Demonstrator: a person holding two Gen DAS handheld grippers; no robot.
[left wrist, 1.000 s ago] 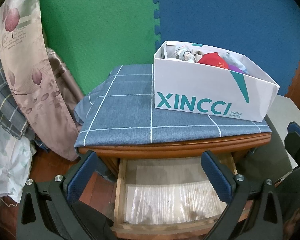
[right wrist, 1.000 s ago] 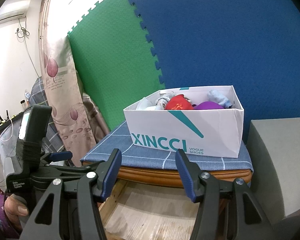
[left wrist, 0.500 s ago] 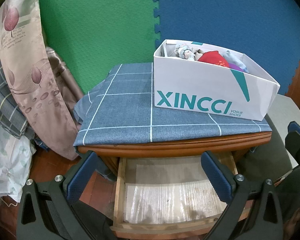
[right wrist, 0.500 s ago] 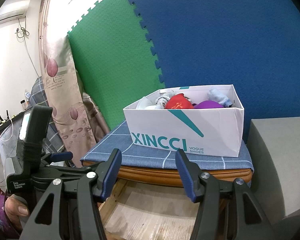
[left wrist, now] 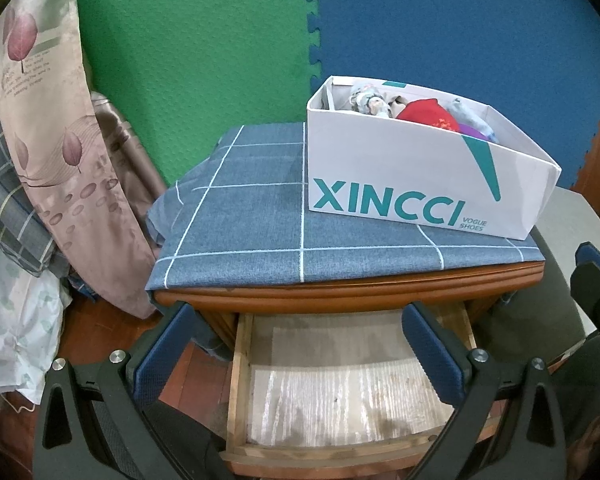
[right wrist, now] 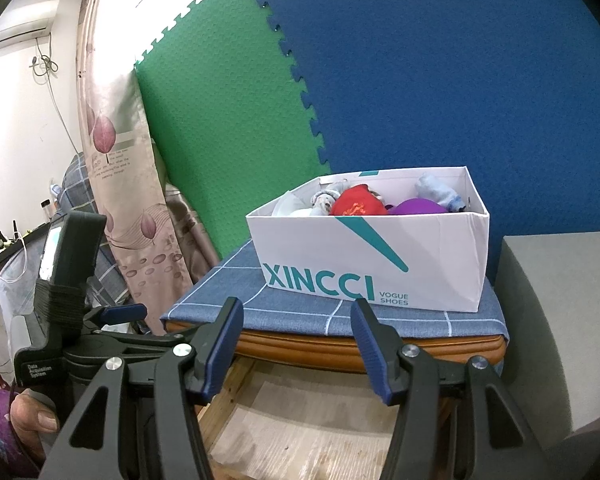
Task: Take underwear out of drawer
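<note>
With the drawer (left wrist: 340,392) showing only bare liner, both grippers' fingers (left wrist: 172,344) gape empty; grabbing from the XINCCI shoebox (right wrist: 372,260) risks toppling it.

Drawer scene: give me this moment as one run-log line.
drawer: open, no garment visible | shoe box: on cabinet top, holds rolled garments | left gripper: open, holding nothing | right gripper: open, holding nothing

A box (left wrist: 412,176) of clothes sits on the right of my cloth-covered nightstand (left wrist: 340,300), whose open drawer (left wrist: 236,380) lies below in front.
</note>
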